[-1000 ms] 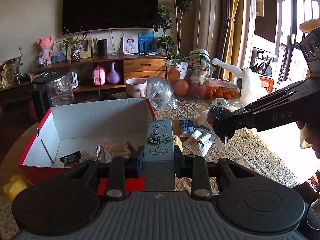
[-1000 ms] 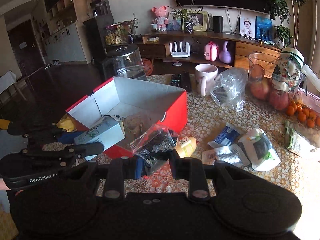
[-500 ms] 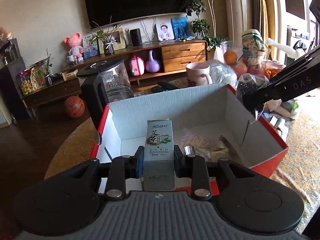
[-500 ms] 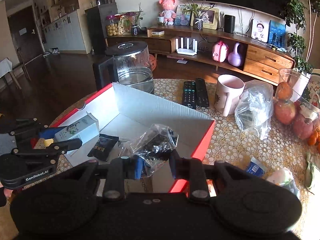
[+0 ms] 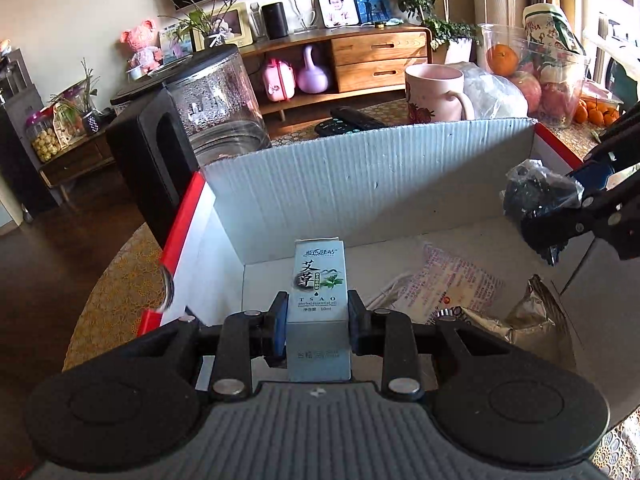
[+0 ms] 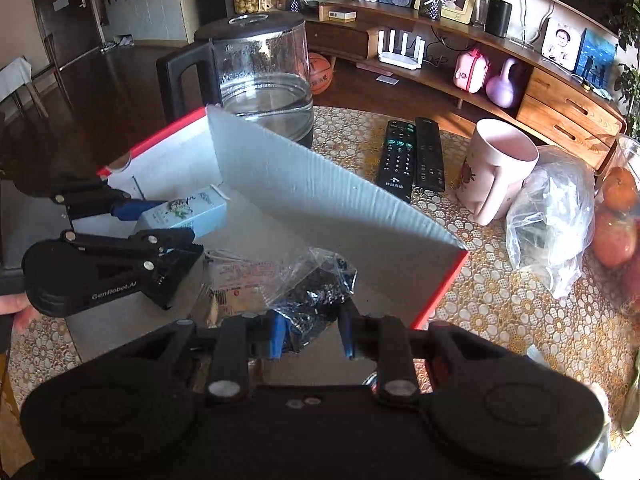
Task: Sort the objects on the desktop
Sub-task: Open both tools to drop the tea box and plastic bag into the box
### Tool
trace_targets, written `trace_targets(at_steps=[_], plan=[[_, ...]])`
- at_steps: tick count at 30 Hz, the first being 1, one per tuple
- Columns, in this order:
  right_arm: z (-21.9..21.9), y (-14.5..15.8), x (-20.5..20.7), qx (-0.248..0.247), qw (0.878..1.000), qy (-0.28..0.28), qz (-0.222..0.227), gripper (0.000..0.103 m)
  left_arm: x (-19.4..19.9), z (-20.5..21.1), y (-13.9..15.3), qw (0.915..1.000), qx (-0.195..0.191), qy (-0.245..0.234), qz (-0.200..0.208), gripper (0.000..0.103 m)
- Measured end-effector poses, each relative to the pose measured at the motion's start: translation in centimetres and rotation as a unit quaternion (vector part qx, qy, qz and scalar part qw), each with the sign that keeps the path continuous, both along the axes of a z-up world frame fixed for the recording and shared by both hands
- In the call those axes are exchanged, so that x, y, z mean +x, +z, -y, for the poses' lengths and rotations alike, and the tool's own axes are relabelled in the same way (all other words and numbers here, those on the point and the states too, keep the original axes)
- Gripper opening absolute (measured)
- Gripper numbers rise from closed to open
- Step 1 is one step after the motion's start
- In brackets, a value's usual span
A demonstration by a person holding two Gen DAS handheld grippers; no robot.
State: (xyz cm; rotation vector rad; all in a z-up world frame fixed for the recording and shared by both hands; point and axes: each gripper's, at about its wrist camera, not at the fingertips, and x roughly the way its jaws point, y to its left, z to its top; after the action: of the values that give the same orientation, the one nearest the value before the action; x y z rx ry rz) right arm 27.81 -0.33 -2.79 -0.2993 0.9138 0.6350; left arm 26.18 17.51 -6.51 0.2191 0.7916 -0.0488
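Over the box (image 5: 372,184), both loads poised above its open floor. Left gripper (image 5: 318,322) pinching a carton (image 5: 319,280), long axis pointing ahead toward the far wall, bare floor directly beneath at the left end. Right gripper (image 6: 310,332) pinching a bag (image 6: 316,296) of dark bits, hanging over packets (image 6: 244,276) near the right end. Well apart, neither crossing the other's drop. Probably little left but lowering and letting go, each straight down; no clear lead for either hand.
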Motion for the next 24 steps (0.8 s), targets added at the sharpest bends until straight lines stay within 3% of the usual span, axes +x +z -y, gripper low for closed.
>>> trace_targets(at_steps=[2,6,11,21,24], plan=[[-0.6,-0.6,0.3,-0.019,1.0,0.003,-0.002,0.027,0.8,0.0,-0.1,0.9999,0.013,-0.003,-0.009,0.027],[-1.6,-1.5,0.5,-0.052,0.998,0.02,-0.006,0.027,1.4,-0.3,0.4,0.9994,-0.004,-0.007,-0.034,0.027],[-2.6,-1.9,0.4,-0.09,0.995,0.033,-0.002,0.027,3.2,0.2,0.6,0.9973,0.014,-0.023,-0.068,0.027],[-3.2,-2.3,0.5,-0.124,0.991,0.048,0.006,0.027,4.6,0.0,-0.4,0.9919,0.026,-0.01,-0.124,0.027],[-3.1,-2.2,0.6,-0.126,0.991,0.047,0.003,0.035,4.9,-0.2,-0.5,0.9911,0.022,0.0,-0.131,0.028]])
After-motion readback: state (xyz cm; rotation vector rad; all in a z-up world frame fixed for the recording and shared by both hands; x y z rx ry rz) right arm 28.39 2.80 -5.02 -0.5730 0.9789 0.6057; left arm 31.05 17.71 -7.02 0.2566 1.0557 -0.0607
